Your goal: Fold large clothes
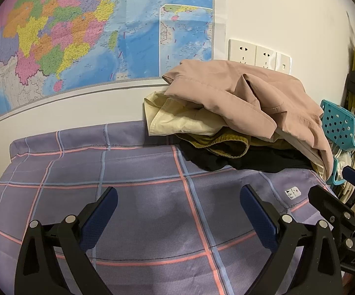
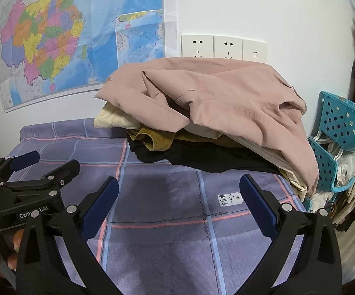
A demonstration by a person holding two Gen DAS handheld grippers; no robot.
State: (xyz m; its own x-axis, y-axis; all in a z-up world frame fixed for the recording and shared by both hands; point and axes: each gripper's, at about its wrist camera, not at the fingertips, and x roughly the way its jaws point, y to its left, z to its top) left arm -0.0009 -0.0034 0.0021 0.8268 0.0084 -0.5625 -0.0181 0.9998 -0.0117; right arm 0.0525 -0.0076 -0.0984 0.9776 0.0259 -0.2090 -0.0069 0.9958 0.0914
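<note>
Jaws on both my grippers stand spread wide with nothing between them. I see the left gripper (image 1: 178,215) over the middle of the bed (image 1: 62,172), above bare plaid sheet, and the right gripper (image 2: 178,205) over the bed's right part, just short of a small white label (image 2: 229,199) sewn on the sheet. Each gripper shows at the edge of the other's view, side by side and apart.

A pile of clothes sits at the bed's far right corner, against the wall. On top lies a pink jacket (image 2: 226,98), loosely bunched, draping over the bed's right edge. Under it I make out a cream garment (image 2: 113,119), then a mustard one (image 2: 153,142), with a black one (image 2: 202,158) lowest, touching the sheet.

Behind the pile I see sockets (image 2: 223,46) on the wall, partly hidden by the jacket. A map (image 1: 79,36) hangs to their left. Beyond the bed's right edge stands a teal basket (image 2: 342,118).
</note>
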